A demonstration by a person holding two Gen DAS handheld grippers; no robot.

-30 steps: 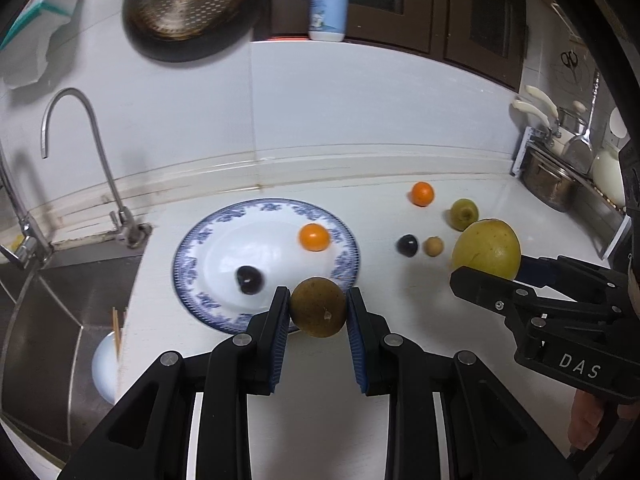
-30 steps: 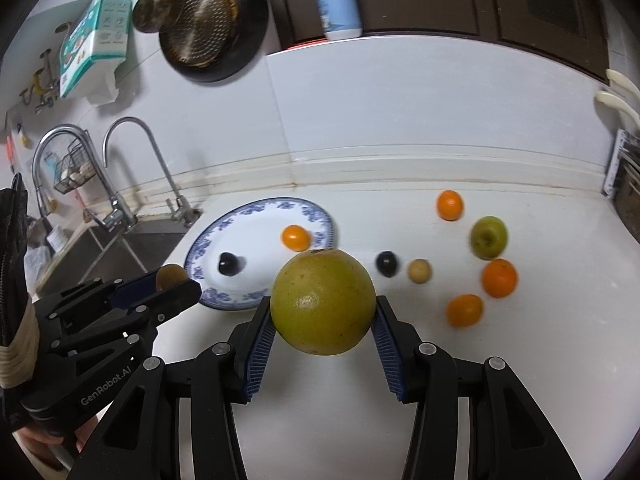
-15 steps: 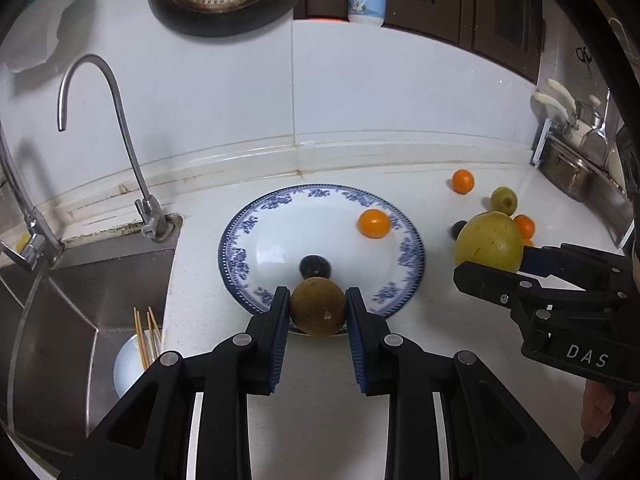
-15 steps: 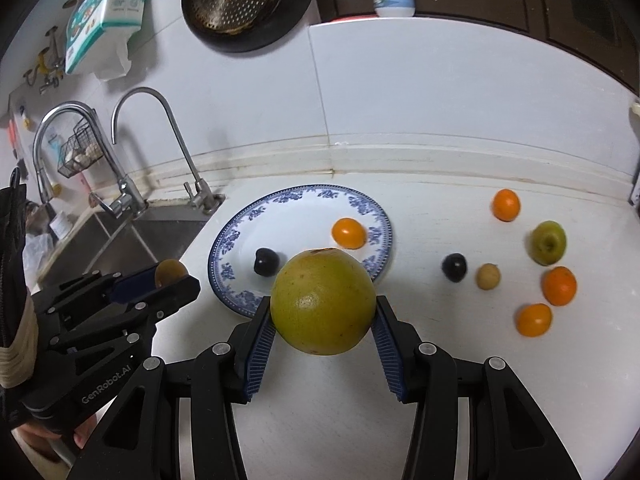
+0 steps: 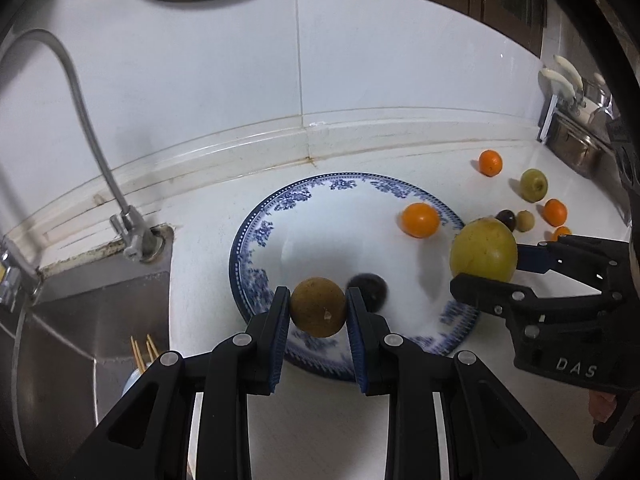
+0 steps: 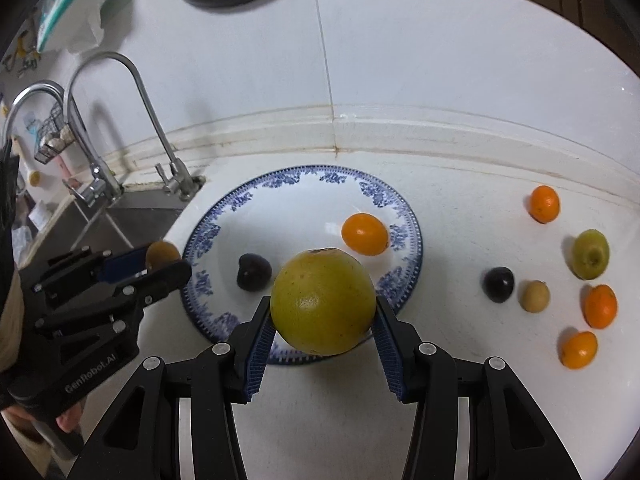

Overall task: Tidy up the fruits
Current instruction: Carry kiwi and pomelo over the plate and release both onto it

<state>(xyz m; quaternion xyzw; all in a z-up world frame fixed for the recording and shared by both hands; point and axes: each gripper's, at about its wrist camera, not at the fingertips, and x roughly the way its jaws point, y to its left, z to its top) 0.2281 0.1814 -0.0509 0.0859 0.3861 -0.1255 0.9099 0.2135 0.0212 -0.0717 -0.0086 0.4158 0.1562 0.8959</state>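
Note:
My left gripper (image 5: 318,312) is shut on a small brown round fruit (image 5: 318,306) and holds it over the near left rim of the blue-patterned plate (image 5: 256,236). My right gripper (image 6: 323,320) is shut on a large yellow-green citrus (image 6: 323,307) above the plate's near rim (image 6: 412,236). On the plate lie a small orange (image 6: 365,234) and a dark plum (image 6: 253,272). The right gripper with its citrus (image 5: 483,254) shows in the left wrist view over the plate's right edge.
Loose fruit lies on the white counter right of the plate: a dark plum (image 6: 498,284), a small tan fruit (image 6: 534,296), a green fruit (image 6: 590,254) and three small oranges (image 6: 543,204). A sink (image 5: 80,320) with taps (image 6: 92,188) is at the left. A steel pot (image 5: 576,148) stands far right.
Both grippers have moved forward and left, closer to the plate, each still holding its fruit. The plate now fills more of both views.

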